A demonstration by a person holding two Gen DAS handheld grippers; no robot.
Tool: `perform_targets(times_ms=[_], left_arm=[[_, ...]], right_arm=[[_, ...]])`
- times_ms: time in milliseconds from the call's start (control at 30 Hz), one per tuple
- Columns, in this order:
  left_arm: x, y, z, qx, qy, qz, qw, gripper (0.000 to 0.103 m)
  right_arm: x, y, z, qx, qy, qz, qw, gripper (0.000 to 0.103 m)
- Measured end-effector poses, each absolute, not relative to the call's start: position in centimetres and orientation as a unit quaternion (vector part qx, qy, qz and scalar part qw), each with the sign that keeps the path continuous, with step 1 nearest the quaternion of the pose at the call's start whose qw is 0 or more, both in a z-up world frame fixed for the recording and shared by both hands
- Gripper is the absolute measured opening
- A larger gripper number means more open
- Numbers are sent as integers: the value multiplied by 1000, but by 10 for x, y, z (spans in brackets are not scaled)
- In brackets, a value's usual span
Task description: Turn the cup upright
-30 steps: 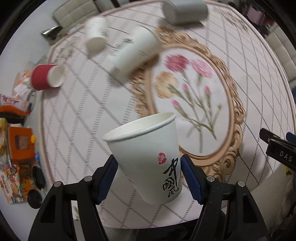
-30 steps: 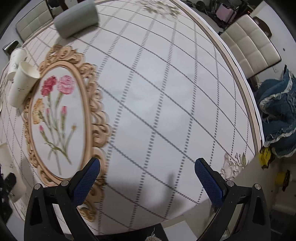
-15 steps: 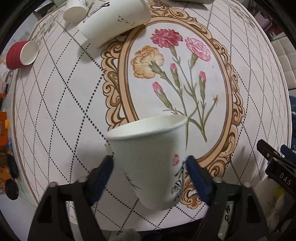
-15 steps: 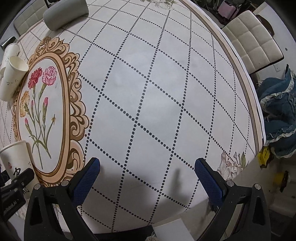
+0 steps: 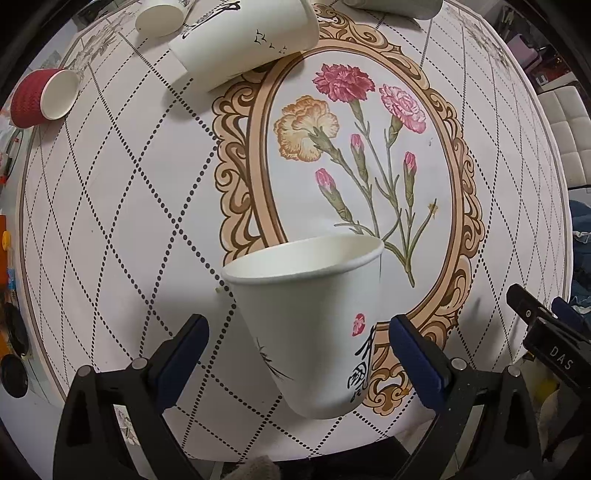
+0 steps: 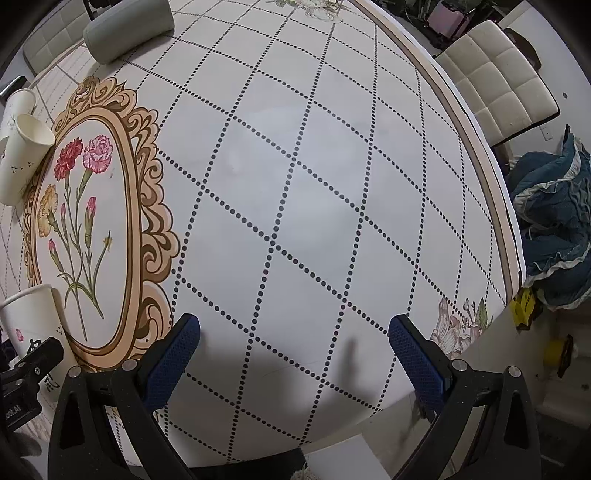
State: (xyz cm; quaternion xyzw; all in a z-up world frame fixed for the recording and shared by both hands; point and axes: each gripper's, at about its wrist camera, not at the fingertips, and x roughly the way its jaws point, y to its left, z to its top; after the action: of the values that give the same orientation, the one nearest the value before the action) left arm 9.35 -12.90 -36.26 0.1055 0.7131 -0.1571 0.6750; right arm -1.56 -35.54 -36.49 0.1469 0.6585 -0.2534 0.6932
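Observation:
A white paper cup [image 5: 314, 325] with black calligraphy and a red seal stands upright, mouth up, on the table near its front edge. My left gripper [image 5: 299, 350] is open, its blue pads apart from the cup on both sides. The cup also shows at the left edge of the right wrist view [image 6: 33, 317]. My right gripper [image 6: 295, 354] is open and empty over the bare tablecloth at the front right.
A large white cup [image 5: 240, 40] lies on its side at the back, with a smaller white cup [image 5: 162, 18] and a red cup [image 5: 40, 98] lying nearby. A grey cylinder [image 6: 127, 27] lies farther back. The table edge [image 6: 506, 229] and a white chair [image 6: 498, 81] are to the right.
My left gripper has opened and let go of the cup, which now stands on the table. The right gripper has stayed open and almost still.

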Motion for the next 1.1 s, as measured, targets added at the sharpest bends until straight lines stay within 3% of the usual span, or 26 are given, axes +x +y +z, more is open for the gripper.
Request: perform_targets(times_ms=[267, 500, 800, 1100], left_arm=[[94, -113, -306, 91, 686, -150, 706, 100], [94, -54, -257, 100, 646, -80, 752, 100], [99, 13, -275, 99, 641, 0, 761, 100], [96, 30, -315, 92, 657, 4, 748, 103]], right_arm=[[-12, -346, -357, 153, 654, -258, 695, 103], [1, -331, -336, 154, 645, -247, 707, 103], [35, -252, -298, 112, 647, -158, 738, 103], [63, -178, -310, 64, 683, -80, 723, 99]])
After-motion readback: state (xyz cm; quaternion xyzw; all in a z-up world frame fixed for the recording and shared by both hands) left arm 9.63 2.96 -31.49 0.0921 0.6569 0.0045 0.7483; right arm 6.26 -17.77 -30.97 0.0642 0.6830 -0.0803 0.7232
